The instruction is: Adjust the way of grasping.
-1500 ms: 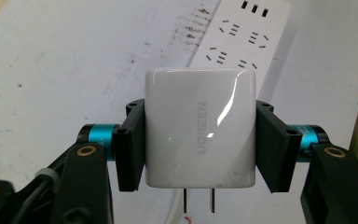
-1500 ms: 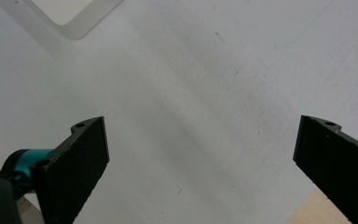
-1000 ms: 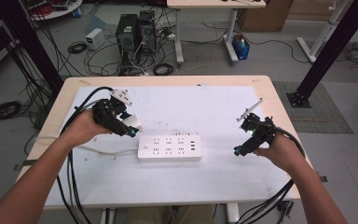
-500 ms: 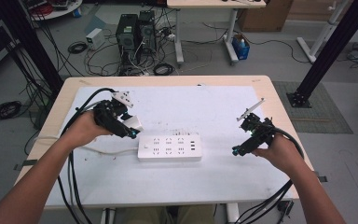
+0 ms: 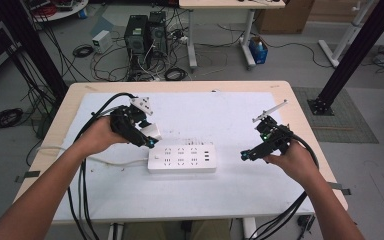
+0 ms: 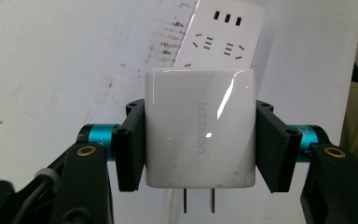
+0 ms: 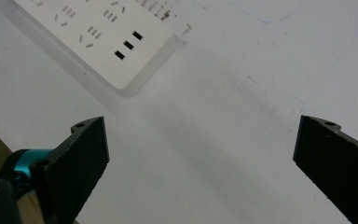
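Note:
A white power strip (image 5: 182, 159) lies flat in the middle of the table. My left gripper (image 5: 147, 137) hovers over its left end, shut on a white UGREEN charger plug (image 6: 199, 128) (image 5: 151, 132). The black pads (image 6: 131, 147) press on both flanks of the plug, and its two metal prongs point back toward the camera. Beyond the plug I see the power strip's (image 6: 226, 35) sockets and three USB slots. My right gripper (image 5: 245, 154) hangs just right of the strip, open with nothing between its wide-set pads (image 7: 86, 154). The power strip's (image 7: 102, 39) USB end shows past them.
The strip's white cord (image 5: 105, 161) runs left under the left forearm. Black cables trail from both grippers over the table's front edge. A white mat (image 5: 215, 120) covers most of the wooden tabletop. Computers and cable tangles sit on the floor beyond the far edge.
The right gripper has drifted slightly left toward the power strip's right end. The left gripper holds the plug in the same place.

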### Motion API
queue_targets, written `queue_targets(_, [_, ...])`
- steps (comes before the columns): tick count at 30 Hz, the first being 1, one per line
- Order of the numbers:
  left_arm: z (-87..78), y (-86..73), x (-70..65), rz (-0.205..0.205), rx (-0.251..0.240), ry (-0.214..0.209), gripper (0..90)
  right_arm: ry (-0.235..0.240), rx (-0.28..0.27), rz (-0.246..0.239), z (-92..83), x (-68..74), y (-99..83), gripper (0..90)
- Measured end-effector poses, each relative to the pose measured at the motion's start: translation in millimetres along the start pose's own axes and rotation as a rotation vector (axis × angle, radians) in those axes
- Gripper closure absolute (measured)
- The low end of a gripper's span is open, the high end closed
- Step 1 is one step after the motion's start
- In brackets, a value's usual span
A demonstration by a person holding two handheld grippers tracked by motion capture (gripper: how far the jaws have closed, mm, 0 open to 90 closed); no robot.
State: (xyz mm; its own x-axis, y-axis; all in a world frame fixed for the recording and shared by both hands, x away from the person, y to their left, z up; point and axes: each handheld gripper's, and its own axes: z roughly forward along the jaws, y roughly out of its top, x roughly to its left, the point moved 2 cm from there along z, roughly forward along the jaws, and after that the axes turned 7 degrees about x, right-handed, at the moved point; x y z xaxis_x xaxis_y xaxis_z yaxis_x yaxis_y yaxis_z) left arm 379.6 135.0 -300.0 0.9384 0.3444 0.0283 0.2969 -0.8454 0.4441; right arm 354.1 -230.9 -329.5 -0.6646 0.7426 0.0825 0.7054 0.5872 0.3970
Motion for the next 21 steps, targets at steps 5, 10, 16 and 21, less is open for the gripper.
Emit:
queue_targets(5, [3.3,7.2,-1.6,0.021,0.000,-0.005,42.5,0.008,-0.009,0.011,0.4,5.0,5.0,2.8])
queue_targets(10, [7.1,12.9,-5.2,0.021,-0.020,-0.005,42.6,0.044,-0.035,0.039,-0.3,6.2,7.4,2.8])
queue_targets(16, [13.9,23.7,-11.9,0.063,-0.036,-0.009,42.5,0.123,-0.076,0.098,-1.1,8.0,7.9,2.8])
queue_targets(21, [20.9,31.0,-17.2,0.087,-0.041,-0.013,42.6,0.193,-0.121,0.141,-0.2,12.0,7.8,2.9])
